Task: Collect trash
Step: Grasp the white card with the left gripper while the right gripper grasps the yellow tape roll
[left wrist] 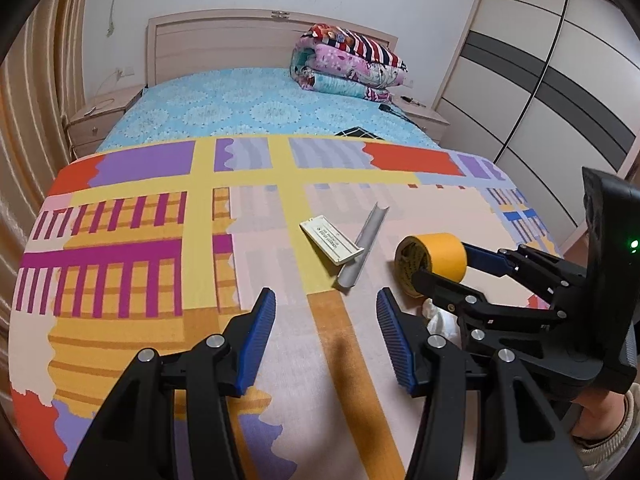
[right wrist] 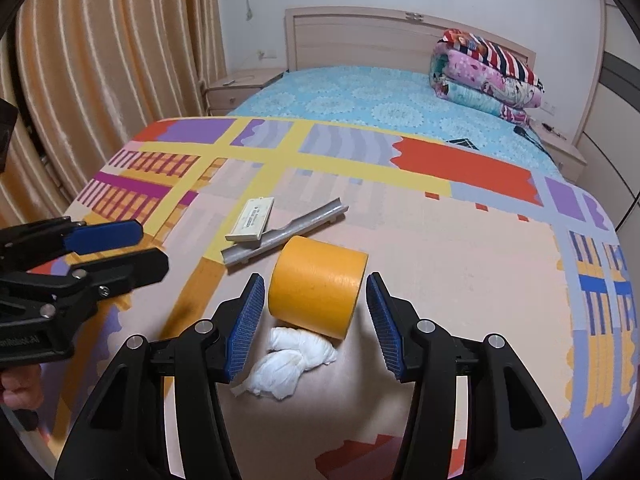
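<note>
On the patchwork mat (right wrist: 460,264) nothing seems to have been collected yet, as far as can be judged; four bits of junk are still lying there and no bin is seen anywhere. Nearest, a crumpled tissue (right wrist: 284,364) is found just under the right gripper (right wrist: 316,320), touching the yellow tape roll (right wrist: 318,284); those jaws are held about half open with nothing pinched, the roll sitting just ahead of the pads. The left gripper (left wrist: 326,340) is likewise kept half open over bare mat, empty. Further back, a cream card (right wrist: 252,220) is propped on a grey plastic channel (right wrist: 288,232); both untouched.
</note>
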